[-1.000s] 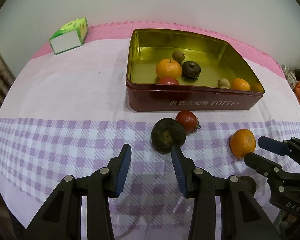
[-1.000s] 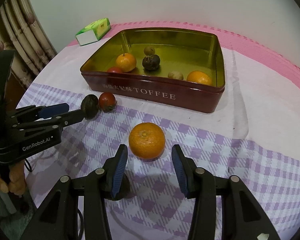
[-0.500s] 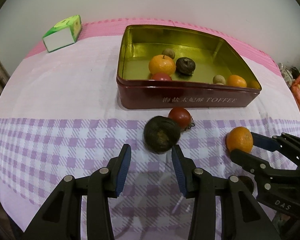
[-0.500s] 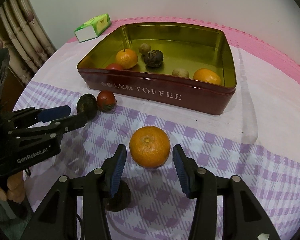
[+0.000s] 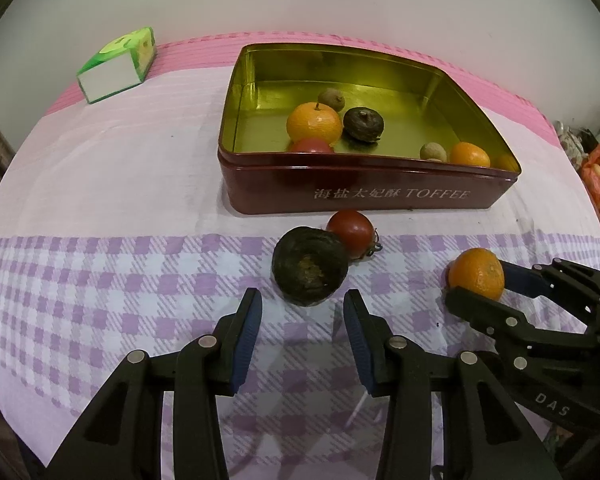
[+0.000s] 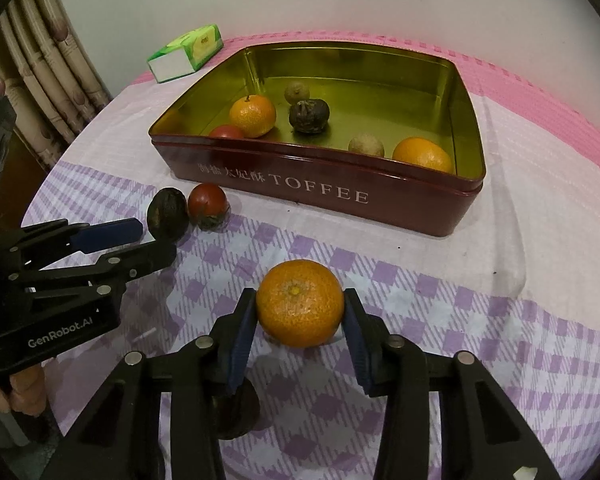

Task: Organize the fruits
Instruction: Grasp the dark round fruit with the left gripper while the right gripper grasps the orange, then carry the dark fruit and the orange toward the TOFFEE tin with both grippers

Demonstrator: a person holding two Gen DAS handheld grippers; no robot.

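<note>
Right wrist view shows the right gripper closing, pads against the orange, while the left gripper stands apart just short of the dark fruit.

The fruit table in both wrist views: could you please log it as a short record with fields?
container: red toffee tin, open, gold inside
fruit in tin: two oranges, a tomato, a dark fruit, two small brown fruits
fruit on cloth: dark wrinkled fruit touching a tomato; orange
right gripper: jaws closing, pads against the orange's sides
left gripper: open, just short of the dark wrinkled fruit
other: green tissue box beyond the tin
surface: checked tablecloth
</note>
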